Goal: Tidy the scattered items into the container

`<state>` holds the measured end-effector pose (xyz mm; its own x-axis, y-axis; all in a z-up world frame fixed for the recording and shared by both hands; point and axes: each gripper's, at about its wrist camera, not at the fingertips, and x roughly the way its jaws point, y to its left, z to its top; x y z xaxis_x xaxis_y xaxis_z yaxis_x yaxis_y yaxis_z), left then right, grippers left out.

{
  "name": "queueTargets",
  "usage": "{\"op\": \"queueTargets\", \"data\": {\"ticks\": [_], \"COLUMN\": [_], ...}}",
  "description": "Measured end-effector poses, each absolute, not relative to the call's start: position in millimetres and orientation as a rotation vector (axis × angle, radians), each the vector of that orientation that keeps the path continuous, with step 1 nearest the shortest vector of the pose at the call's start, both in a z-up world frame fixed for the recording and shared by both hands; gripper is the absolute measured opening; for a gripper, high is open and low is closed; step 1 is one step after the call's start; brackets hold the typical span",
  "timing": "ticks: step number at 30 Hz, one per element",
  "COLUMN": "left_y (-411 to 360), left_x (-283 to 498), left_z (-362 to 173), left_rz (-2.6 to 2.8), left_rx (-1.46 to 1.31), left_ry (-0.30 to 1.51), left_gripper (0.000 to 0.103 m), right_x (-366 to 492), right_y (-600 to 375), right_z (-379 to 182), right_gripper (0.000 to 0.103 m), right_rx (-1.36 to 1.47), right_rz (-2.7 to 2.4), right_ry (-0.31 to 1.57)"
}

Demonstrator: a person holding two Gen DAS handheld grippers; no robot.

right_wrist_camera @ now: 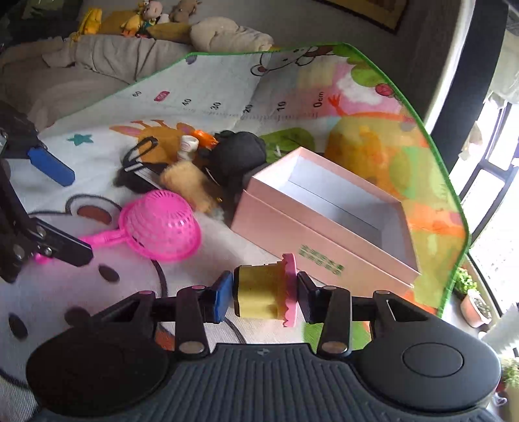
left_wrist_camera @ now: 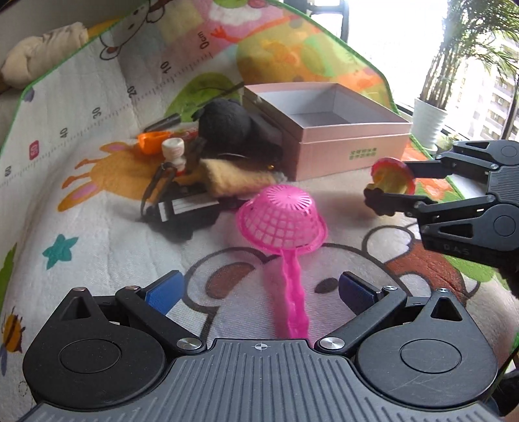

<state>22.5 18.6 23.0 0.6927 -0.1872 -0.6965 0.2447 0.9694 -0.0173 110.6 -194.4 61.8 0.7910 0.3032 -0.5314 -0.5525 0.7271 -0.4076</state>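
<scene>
- Right gripper [right_wrist_camera: 265, 293] clamped on a small yellow toy piece with a pink scalloped disc [right_wrist_camera: 271, 290] — blue pad on the yellow end, dark pad against the disc.
- Same toy seen from the left wrist view [left_wrist_camera: 391, 178]: held clear of the mat, just right of the pink box's front corner, not touching it.
- Pink box [right_wrist_camera: 337, 256] open-topped, white inside, nothing visible in it; sits on the play mat [left_wrist_camera: 81, 194] with a green printed label on the front wall.
- Left gripper [left_wrist_camera: 259, 289] spread wide, blue pads either side of the strainer handle, no contact with it.
- Pink plastic strainer [left_wrist_camera: 282, 220] upside down on the mat, mesh dome up, handle running back toward the left gripper's body.
- Pile to the left of the box, touching or overlapping: black plush lump [left_wrist_camera: 223, 125] against the box wall, yellow fuzzy cloth [left_wrist_camera: 233, 177] in front of it, flat black case with a white stripe [left_wrist_camera: 185, 209] under the cloth's edge.
- Also in the pile: small white bottle [left_wrist_camera: 173, 151] upright, orange plastic piece [left_wrist_camera: 152, 141] just behind it, dark pen-like item further back — too blurred to identify.
- Beige cushion [right_wrist_camera: 227, 34] beyond the mat's far edge; soft toys [right_wrist_camera: 152, 14] behind that.
- White plant pot [left_wrist_camera: 428, 121] by the window, right of the box.
</scene>
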Motion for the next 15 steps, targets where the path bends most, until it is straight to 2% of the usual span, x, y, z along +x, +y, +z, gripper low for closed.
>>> {"op": "queueTargets", "data": {"ticks": [6, 11, 15], "left_y": [1.8, 3.4, 11.9], "left_x": [9.8, 5.2, 4.4], "left_z": [15.7, 16.6, 17.5], "left_rz": [-0.341, -0.319, -0.282], "left_rx": [0.062, 0.059, 0.045], "left_ry": [0.796, 0.794, 0.795], "left_gripper": [0.103, 0.103, 0.103], "right_x": [79.3, 65.9, 66.8], "right_y": [-197.0, -195.6, -206.4], "right_z": [43.9, 58.2, 64.2], "right_gripper": [0.044, 0.061, 0.084], "right_rx": [-0.782, -0.602, -0.482], "right_rz": [0.391, 0.542, 0.500], "right_ry": [0.375, 0.414, 0.408]}}
